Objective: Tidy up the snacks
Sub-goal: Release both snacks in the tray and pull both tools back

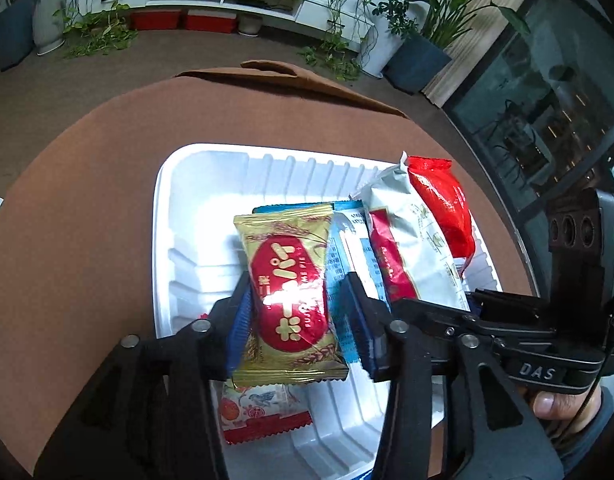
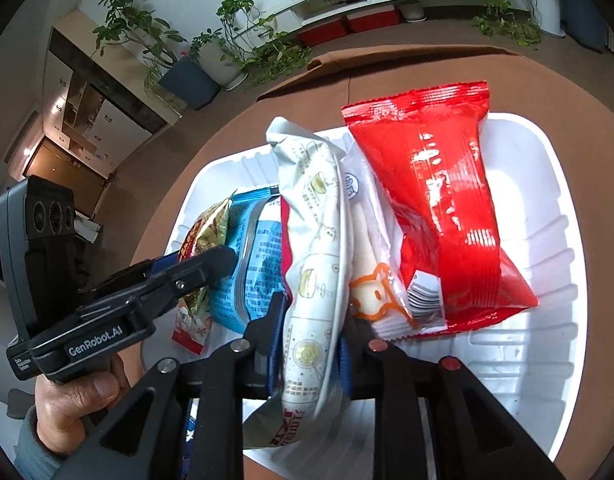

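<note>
**A:** Where had your left gripper (image 1: 297,284) ended up?

**B:** Over the near half of the white tray (image 1: 195,168), pointing steeply down. You had the gold pack (image 1: 291,280) between the fingers, lying flat on top of other snacks. The jaws stood partly open. The left pad sat at the pack's edge, but at 3 o'clock a gap showed between the pack and the right pad, so nothing was clamped.

**A:** And what lay under it?

**B:** A blue pack (image 1: 347,248) at its 3 o'clock side, and a small red-and-white pack (image 1: 263,412) poking out at 6 o'clock.

**A:** What about your right gripper (image 2: 315,312)?

**B:** It held a narrow opening around the white pack (image 2: 315,240), which stood on edge in the tray and ran from 6 to 12 o'clock in that view. Both pads lay against its sides. I could not tell whether they pressed on it.

**A:** And its neighbours?

**B:** At 3 o'clock of the white pack, a clear pack (image 2: 371,292) with an orange figure touched it. The red pack (image 2: 435,200) lay half over that one and reached the far rim at 12 o'clock. The blue pack was at 9 o'clock, with your left gripper's finger across it.

**A:** So were all the snacks in the tray?

**B:** Every one I saw was. The tray sat on the brown table (image 1: 87,200).
</note>
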Available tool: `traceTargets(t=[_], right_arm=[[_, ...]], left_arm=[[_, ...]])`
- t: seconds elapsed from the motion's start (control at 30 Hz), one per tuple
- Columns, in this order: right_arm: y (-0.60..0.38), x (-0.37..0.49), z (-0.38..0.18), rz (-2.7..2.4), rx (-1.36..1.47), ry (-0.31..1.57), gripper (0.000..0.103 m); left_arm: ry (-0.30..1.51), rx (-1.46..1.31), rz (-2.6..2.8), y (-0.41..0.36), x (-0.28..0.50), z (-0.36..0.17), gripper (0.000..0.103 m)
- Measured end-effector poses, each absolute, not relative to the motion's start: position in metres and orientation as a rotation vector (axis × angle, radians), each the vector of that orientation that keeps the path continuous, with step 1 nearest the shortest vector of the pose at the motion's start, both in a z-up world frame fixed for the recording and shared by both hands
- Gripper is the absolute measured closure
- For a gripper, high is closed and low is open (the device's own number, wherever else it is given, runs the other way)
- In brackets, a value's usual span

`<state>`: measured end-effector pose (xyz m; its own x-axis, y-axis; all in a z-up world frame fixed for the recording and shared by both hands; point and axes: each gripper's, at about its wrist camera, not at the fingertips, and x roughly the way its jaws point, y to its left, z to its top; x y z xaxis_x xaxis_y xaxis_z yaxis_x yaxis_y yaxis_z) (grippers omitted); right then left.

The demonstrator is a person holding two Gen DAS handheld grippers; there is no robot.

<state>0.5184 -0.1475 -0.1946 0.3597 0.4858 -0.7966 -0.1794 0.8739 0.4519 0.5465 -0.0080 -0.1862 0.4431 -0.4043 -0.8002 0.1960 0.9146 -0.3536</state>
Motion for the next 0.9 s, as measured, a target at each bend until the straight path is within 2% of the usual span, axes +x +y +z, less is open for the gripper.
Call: traceTargets(t=[0.03,0.07,0.13,0.27,0.57,0.73,0.9], right_arm=[[-0.147,0.517,-0.193,0.442,0.306,1.121,0.064],[-0.147,0.516,-0.190,0.454,0.309,1.116,0.052],[-0.149,0.514,-0.186,0.490,0.339,1.108,0.040],[-0.157,0.512,-0.182,0.497,0.372,1.089,0.039],[-0.187,0.496,-0.152,0.492,0.421,0.996,0.024],[-0.213,0.465,-0.116,0.489,0.458,0.874,0.017],[-0.247,0.410,-0.084,0.485,0.518,0.761,0.008]], left_arm=[[1.050,-0.222,-0.378,-0.006,0.545,-0.186,0.053],[1.050,-0.226,-0.381,-0.007,0.544,-0.186,0.051],[1.052,-0.232,-0.381,-0.006,0.543,-0.185,0.048],[1.056,-0.237,-0.382,-0.006,0.540,-0.185,0.047],[1.027,-0.270,-0.377,-0.001,0.526,-0.172,0.027],[0.946,-0.285,-0.378,0.013,0.505,-0.139,0.004],[0.865,-0.275,-0.348,0.027,0.458,-0.104,0.000]])
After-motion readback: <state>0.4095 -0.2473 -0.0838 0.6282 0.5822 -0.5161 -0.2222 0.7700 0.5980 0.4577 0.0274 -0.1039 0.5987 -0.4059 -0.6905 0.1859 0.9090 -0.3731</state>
